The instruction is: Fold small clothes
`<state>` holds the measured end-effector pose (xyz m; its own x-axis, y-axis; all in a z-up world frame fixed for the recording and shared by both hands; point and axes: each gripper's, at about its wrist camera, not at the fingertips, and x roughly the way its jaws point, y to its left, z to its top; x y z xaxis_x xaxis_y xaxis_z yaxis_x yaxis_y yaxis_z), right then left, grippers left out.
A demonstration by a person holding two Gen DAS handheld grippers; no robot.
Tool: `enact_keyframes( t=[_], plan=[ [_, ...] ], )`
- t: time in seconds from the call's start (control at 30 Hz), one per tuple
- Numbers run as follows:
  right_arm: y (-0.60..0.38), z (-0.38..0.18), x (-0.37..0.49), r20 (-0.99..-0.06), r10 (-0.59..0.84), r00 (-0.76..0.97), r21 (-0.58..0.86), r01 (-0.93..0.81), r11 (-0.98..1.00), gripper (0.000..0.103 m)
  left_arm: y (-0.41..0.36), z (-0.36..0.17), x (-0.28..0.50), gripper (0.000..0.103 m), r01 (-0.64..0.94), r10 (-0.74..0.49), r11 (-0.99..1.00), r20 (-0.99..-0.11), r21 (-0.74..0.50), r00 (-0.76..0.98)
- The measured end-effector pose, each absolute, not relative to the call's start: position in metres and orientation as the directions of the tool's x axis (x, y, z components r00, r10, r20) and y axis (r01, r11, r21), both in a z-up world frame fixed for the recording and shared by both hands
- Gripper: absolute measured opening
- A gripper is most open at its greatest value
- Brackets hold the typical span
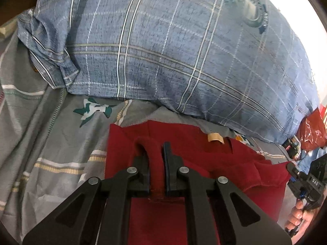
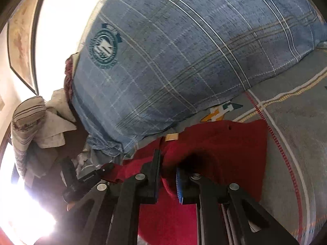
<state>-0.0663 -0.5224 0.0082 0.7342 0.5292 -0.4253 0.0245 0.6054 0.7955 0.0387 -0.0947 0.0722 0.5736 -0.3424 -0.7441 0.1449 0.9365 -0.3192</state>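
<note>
Two grippers hold one red garment [image 1: 204, 157] between us: our left gripper [image 1: 156, 163] is clamped narrow on a rolled hem or strap of it, and our right gripper [image 2: 168, 175] is pinched nearly closed on a bunched edge of the same cloth. The garment lies on the bed [image 1: 40, 122], over the grey patterned sheet, just in front of the blue plaid pillow [image 1: 163, 51] that sits toward the head of the bed; its far edge nearly touches the pillow's lower side.

As for progress, we judge the fold to be under way rather than finished. The part near the pillow lies flat with a tan label [image 1: 215, 138] showing, while the edge we hold is lifted and doubled over it. What is left, as far as we can tell, is laying this edge down, smoothing it, and perhaps a further fold.

The garment's long axis seems to run across the bed, parallel to the pillow's front edge, from one gripper to the other. The label end points toward the pillow.
</note>
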Motion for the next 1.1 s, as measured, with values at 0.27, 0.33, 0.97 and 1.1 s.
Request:
enact_keyframes(
  t=[0.27,0.33,0.97,1.1],
  plan=[
    [-0.549,-0.029,-0.053,-0.451,0.535,0.714,0.842,0.142,0.520,0.024,-0.091,0.062,0.055,0.051,0.177,-0.432,0.899,-0.741,-0.401,0.514],
    [-0.557,-0.021,-0.062,-0.441,0.497,0.747,0.839,0.146,0.524,0.033,-0.087,0.074,0.051,0.070,0.182,-0.431,0.898,-0.713,-0.401,0.553],
    [-0.480,-0.021,0.025,-0.729,0.352,0.588,0.497,0.100,0.862,0.039,-0.084,0.026,0.070,0.082,0.087,-0.294,0.954,-0.841,-0.286,0.455],
    [-0.479,-0.039,0.041,-0.730,0.348,0.588,0.497,0.107,0.861,0.040,-0.088,0.023,0.069,0.083,0.093,-0.283,0.958,-0.844,-0.271,0.456]
  ],
)
